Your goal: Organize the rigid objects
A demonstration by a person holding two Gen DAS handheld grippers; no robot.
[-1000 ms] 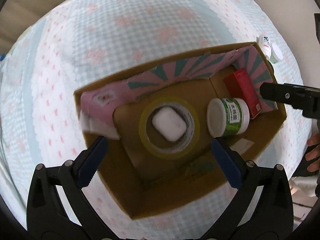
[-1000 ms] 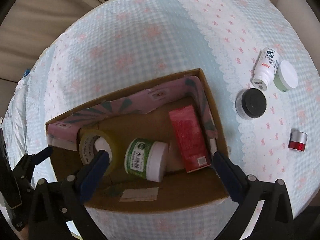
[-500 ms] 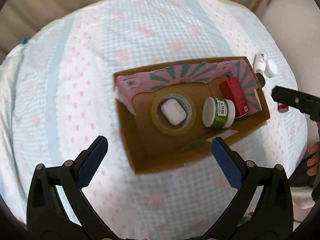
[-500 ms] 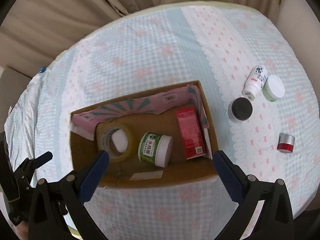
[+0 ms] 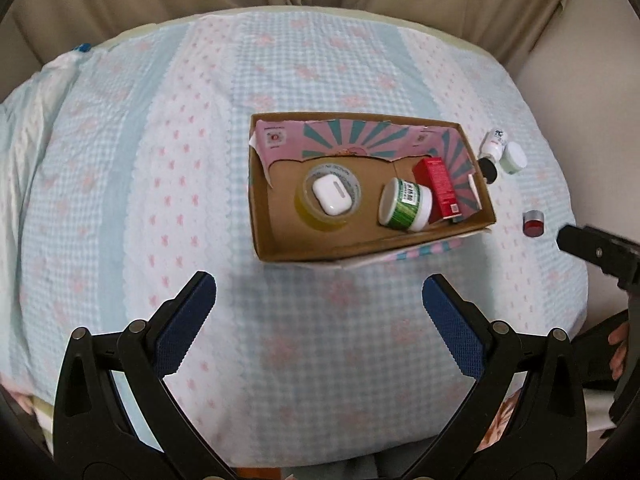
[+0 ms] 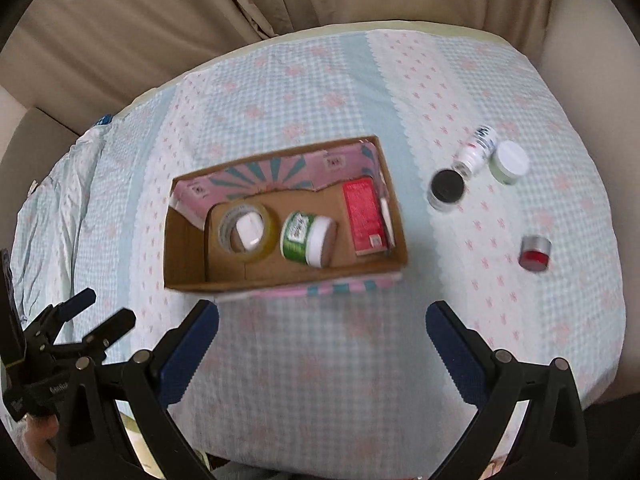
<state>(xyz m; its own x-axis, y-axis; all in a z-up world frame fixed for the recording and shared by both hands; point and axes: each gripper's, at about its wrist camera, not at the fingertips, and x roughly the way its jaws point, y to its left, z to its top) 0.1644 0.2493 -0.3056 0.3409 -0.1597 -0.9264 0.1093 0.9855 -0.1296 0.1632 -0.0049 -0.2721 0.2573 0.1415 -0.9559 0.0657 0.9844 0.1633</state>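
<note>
Both your jaws gape empty | red-capped jar (image 6: 535,254) sits ahead-right of your right gripper (image 6: 322,344), outside box (image 6: 280,280) | right hand nearer.

Beige curtains (image 6: 168,20) behind gingham tablecloth (image 6: 320,360)

A home, likely a living room: a table under a checked, flower-print tablecloth (image 5: 168,184) lies ahead of the claw, beige curtains (image 6: 168,20) hang beyond it, with household toiletry jars (image 6: 508,162) right.
</note>
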